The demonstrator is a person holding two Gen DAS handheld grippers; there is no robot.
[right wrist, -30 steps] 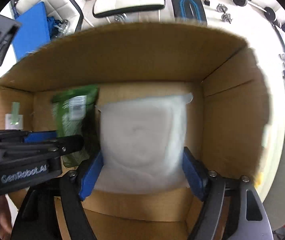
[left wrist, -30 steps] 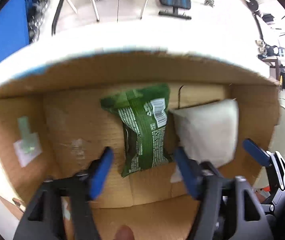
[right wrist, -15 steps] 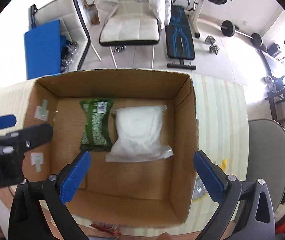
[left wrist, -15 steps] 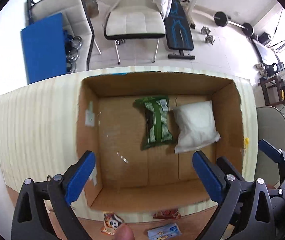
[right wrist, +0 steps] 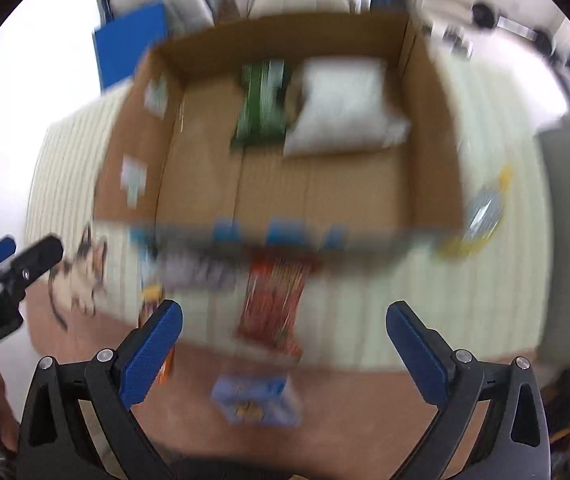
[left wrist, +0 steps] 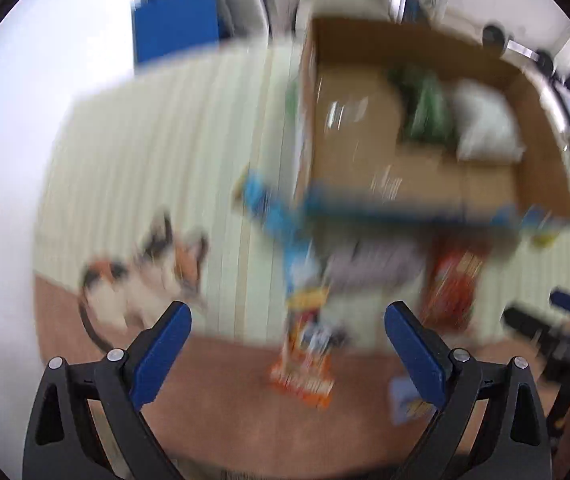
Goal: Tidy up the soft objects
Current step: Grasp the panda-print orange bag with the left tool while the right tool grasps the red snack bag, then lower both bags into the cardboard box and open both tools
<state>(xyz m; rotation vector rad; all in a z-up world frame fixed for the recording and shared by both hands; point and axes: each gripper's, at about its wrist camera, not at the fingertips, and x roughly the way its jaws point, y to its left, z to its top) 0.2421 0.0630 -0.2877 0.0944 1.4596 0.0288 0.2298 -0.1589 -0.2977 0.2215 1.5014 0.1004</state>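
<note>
A: Both views are bright and evenly lit, washed white at far left, but heavily motion-blurred.

B: Anything sharp?

A: Only the near left gripper (left wrist: 285, 330) and right gripper (right wrist: 284, 330); the cardboard box (right wrist: 433, 152) and packets smear. Fisheye bends the edges, with dark corners.

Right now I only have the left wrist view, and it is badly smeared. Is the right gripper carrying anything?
Observer: No. In the right wrist view the right gripper has its jaws wide open with nothing between them.
Reviewer: Does the box's left inner wall show anything? I only see that wall from outside.
Observer: Two pale labels are stuck on the inner left wall of the cardboard box, one nearer the far corner and one nearer the front.
</note>
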